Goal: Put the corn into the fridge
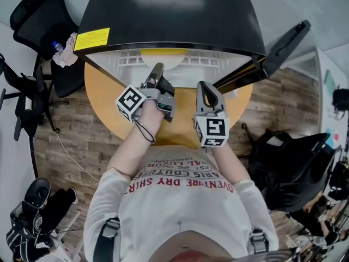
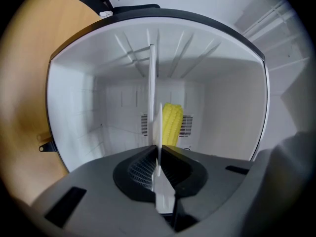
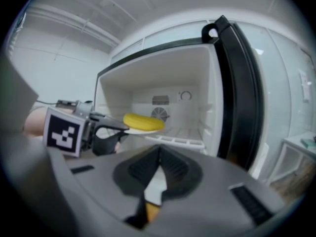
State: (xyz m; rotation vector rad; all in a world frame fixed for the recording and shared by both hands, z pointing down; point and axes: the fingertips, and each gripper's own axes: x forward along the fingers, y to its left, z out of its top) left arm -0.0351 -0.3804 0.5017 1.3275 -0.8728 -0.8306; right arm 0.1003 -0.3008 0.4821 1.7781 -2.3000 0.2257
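**Corn rides a plate at the fridge's mouth**

The corn (image 2: 172, 125) lies lengthwise on a thin white plate (image 2: 158, 127), and the plate is held in the air at the open front of the fridge (image 2: 79, 117). From the right gripper view the cob sits on top of the plate, level, with the fridge's rear wall and its round vent behind it. The plate is above the white shelf (image 3: 180, 136) and apart from it.

The left claw (image 2: 159, 152) is clamped on the near rim of the plate, which runs edge-on between its jaws. The gripper points level into the white compartment, and its marker cube (image 3: 63, 131) shows just outside the fridge's left edge.

The right claw (image 3: 159, 151) has its jaws closed together with nothing between them. It is held beside the left one, just short of the fridge.

The fridge door (image 3: 242, 93) stands swung wide to the right. The fridge rests on a round wooden surface (image 1: 103, 108), with the person standing at its near edge.
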